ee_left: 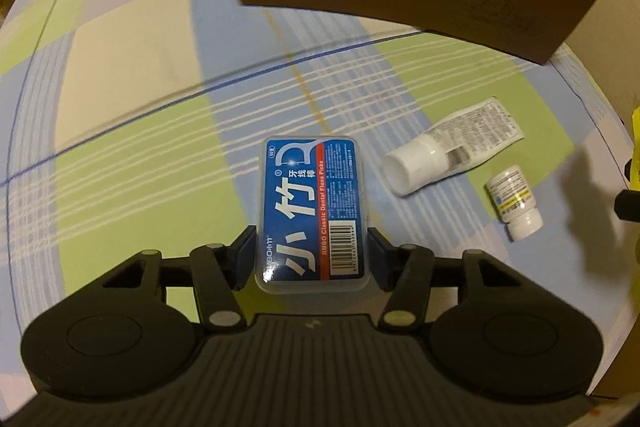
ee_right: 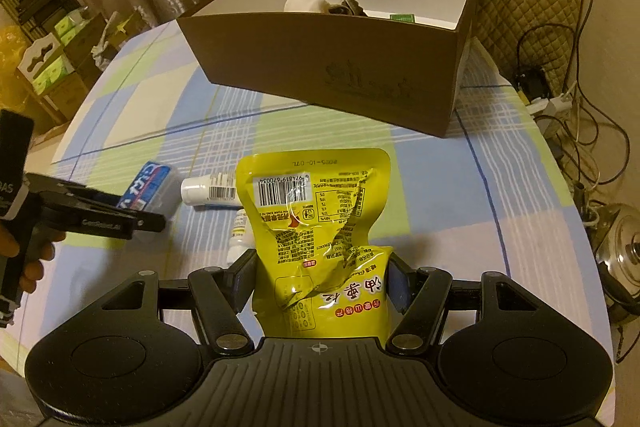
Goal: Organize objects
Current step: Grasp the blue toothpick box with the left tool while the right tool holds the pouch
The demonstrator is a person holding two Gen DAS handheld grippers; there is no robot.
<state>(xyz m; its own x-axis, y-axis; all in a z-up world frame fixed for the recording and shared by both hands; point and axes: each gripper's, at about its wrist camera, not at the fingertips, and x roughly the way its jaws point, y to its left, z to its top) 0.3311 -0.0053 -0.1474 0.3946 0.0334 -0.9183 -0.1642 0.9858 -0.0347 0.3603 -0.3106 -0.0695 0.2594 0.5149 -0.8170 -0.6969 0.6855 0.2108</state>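
Beyond the left tool [ee_left: 312, 255] clamping the floss box [ee_left: 312, 211] and right tool [ee_right: 322, 283] clamping the yellow pouch [ee_right: 316, 227] stands a cardboard box [ee_right: 332, 67].

Left tool [ee_left: 312, 255]: matte black body, ribbed central plate, two round domed housings either side, angled linkage arms with silver pivot screws, dark blue pads [ee_left: 245, 255] on the finger tips. Right tool [ee_right: 322, 281]: same build, small crosshair mark on the ribbed plate. Seen side-on from the right wrist view, the left tool carries white lettering on its black arm; a hand [ee_right: 28, 255] grips its handle.
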